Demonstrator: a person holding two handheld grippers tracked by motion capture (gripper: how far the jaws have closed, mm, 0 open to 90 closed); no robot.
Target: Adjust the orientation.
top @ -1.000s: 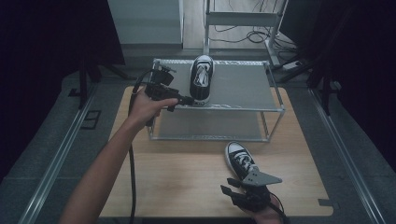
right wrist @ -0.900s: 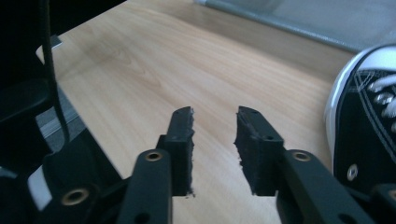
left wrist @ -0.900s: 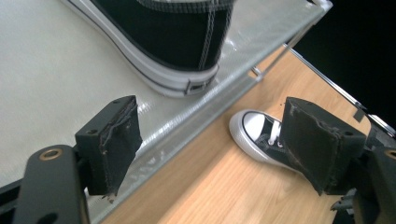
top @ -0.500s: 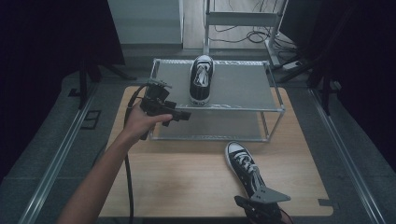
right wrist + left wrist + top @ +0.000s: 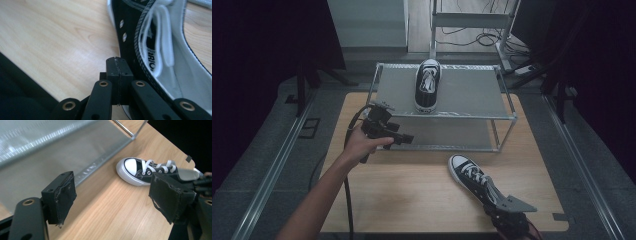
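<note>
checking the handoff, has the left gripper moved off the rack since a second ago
Yes. The left gripper has pulled back from beside the shoe on the rack's top shelf, toward the person, and now sits before the rack's front left corner.

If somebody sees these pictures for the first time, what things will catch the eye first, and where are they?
First, two black-and-white sneakers: one sneaker on the rack sits on the top shelf of the metal rack, the other sneaker on the table lies on the wooden table, in front of the rack. At that shoe's heel is the right gripper, shut beside the shoe wall; the left gripper hovers open by the rack's lower shelf.
</note>
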